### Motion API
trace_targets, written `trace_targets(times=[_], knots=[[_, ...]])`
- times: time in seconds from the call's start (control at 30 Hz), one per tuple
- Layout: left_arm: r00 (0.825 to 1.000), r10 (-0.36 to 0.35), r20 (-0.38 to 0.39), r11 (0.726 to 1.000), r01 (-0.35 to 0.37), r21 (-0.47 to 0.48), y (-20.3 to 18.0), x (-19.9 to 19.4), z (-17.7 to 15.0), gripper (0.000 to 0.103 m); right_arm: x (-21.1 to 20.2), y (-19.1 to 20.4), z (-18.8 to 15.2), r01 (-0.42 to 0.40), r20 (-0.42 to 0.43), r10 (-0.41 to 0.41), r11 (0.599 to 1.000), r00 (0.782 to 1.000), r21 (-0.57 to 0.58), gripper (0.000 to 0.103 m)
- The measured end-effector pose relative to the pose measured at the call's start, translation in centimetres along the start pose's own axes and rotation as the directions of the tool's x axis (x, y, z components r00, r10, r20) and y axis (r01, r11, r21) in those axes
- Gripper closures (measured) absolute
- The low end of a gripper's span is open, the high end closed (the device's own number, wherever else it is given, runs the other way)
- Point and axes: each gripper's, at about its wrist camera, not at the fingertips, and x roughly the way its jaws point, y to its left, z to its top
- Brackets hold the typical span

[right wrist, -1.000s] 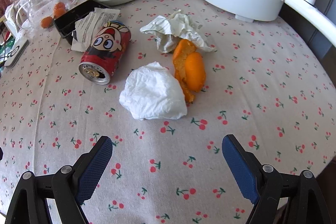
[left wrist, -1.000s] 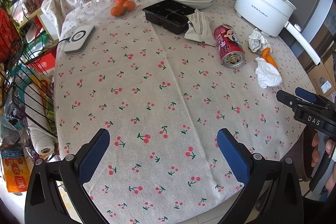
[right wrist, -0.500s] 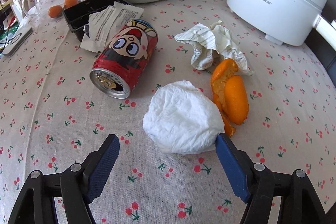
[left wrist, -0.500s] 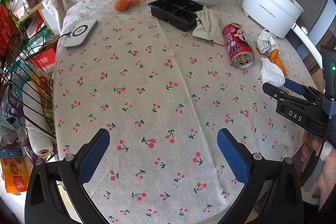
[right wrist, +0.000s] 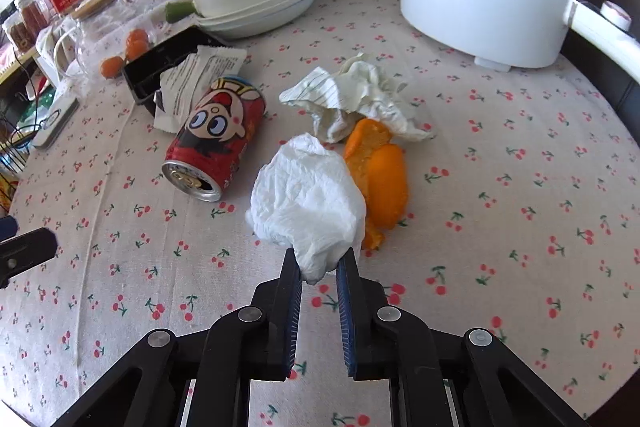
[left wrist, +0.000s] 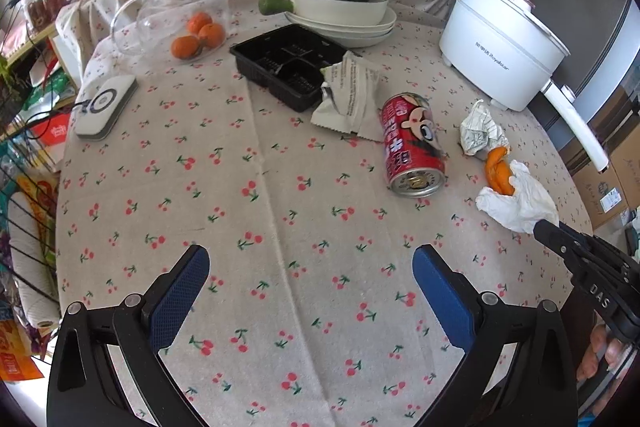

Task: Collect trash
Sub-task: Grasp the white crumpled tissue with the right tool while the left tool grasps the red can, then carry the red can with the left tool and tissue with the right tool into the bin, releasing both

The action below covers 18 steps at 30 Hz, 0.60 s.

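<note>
The right gripper point(right wrist: 319, 269) has just been closing, and now its fingers pinch the near edge of the white tissue point(right wrist: 308, 203). The tissue is squeezed between the two blue pads. Most of it still sits on the bench point(right wrist: 500, 227), which has a cloth with little cherries on it. So the step in hand is picking up the first bit of trash.

The tissue touches the orange peel point(right wrist: 380, 179) on its right side. Just behind them lies a crumpled paper point(right wrist: 360, 99). A red can point(right wrist: 216, 139) lies on its side to the left, with its open end facing the camera. An empty wrapper point(right wrist: 200, 75) leans on a black tray point(right wrist: 160, 67) farther back.

The left gripper point(left wrist: 310, 291) hangs over a bare part of the bench. Its fingers are wide apart and hold nothing. From its view the tissue point(left wrist: 520, 203) is far to the right, with the tip of the right gripper point(left wrist: 546, 227) on it.

Next, I think the right hand needs to lift the tissue straight up. The grip is only on a small corner, so a slow lift seems best, or the soft paper may slip out. The peel is touching it and could get dragged along. No bin shows in either view, so I cannot tell where the tissue should go. The can, peel, paper and wrapper are still waiting to be picked up.
</note>
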Motion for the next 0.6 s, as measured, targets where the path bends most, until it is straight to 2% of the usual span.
trace_targets(times=[0.07,0.23,0.37,0.47,0.6], knots=[[1.000,-0.024,-0.002,1.000,0.024,0.011,-1.4,1.0,1.0,0.003,-1.1,-1.2,0.0,-0.003,0.011,0.003,1.000,1.000,0.018,0.089],[0.998,-0.061,-0.019,0.998,0.061,0.005,-4.4,4.2,3.0,0.015,-3.1,-4.0,-0.4,-0.006,0.020,0.005,0.998,1.000,0.058,0.089],[0.997,-0.079,-0.016,0.997,0.079,0.002,-5.8,6.3,4.1,0.029,-4.0,-5.5,-0.8,0.004,0.016,-0.005,0.998,1.000,0.062,0.089],[0.992,-0.121,-0.022,0.993,0.121,0.002,-6.3,7.4,4.5,0.049,-4.7,-6.5,-1.2,0.018,0.013,-0.019,0.999,1.000,0.046,0.089],[0.991,-0.136,-0.008,0.991,0.136,0.000,-6.2,7.3,4.2,0.048,-5.6,-7.6,-1.7,0.029,0.010,-0.029,0.999,1.000,0.038,0.089]])
